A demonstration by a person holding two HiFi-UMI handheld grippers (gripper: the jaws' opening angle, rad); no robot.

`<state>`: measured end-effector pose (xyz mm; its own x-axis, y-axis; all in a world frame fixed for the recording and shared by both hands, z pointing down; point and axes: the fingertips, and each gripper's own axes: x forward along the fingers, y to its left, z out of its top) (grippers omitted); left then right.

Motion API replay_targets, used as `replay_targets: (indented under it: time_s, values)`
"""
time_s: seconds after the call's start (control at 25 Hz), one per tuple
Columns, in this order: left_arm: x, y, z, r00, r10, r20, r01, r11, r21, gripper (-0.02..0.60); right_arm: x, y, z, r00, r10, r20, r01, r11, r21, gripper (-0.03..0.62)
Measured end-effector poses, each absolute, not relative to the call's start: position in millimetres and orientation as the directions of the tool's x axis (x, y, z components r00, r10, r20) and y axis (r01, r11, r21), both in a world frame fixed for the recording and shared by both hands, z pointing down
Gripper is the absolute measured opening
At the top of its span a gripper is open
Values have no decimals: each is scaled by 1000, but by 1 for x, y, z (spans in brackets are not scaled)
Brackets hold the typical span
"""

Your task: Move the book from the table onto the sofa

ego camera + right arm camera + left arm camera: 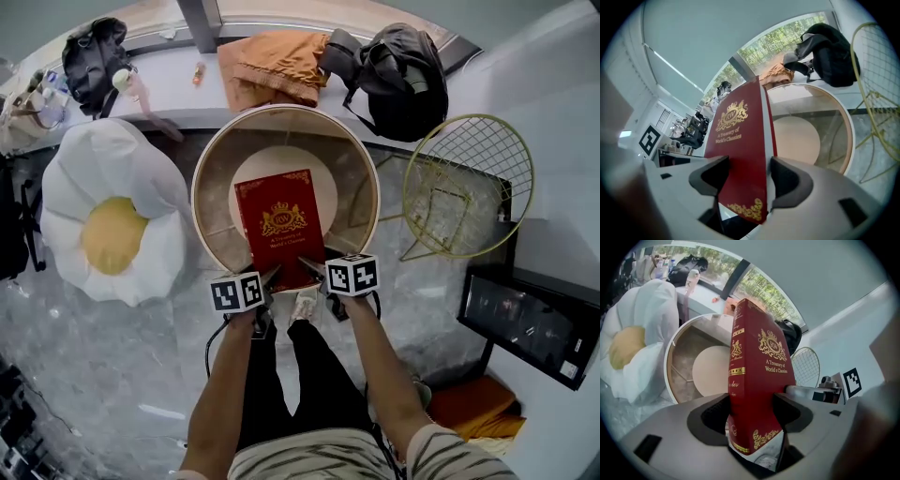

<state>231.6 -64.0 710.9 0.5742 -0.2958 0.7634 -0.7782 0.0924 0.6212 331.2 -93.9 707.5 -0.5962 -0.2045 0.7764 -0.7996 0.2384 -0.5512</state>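
Carry phase, by judgement. Found red hardback book with gold lettering (278, 223) held roughly flat above round glass-topped table with cream rim (286, 109), judged clear of the glass. Saw left gripper (270, 277) clamped on the near left corner, spine side, pads pressing the covers from both faces. Saw right gripper (315, 268) clamped likewise on the near right corner, page-edge side. Noted far end of book unsupported, reaching out over the table's middle.

Took white flower-shaped cushion seat with yellow centre (112, 211), left of the table, for the sofa; could not confirm. Noted yellow wire chair (469, 178) on the right, well apart.

For the step in hand:
- Needed both clamps equally firm against the leverage of the heavy far end and a slip of cover through the pads.
- Wanted both hands moved as one: same height, same pace, no twist between them, to spare the spine.
- Wanted book raised clear of the table rim before any swing left.
- Wanted it lowered flat onto the cushion's middle before any release.
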Motion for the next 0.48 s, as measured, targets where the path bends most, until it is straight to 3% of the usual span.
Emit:
replay_targets:
  time_s: [0.48]
  values:
    - [212, -46, 605, 561, -361, 745, -780, 70, 622, 296, 310, -79, 599, -591, -241, 770, -799, 304, -518, 295]
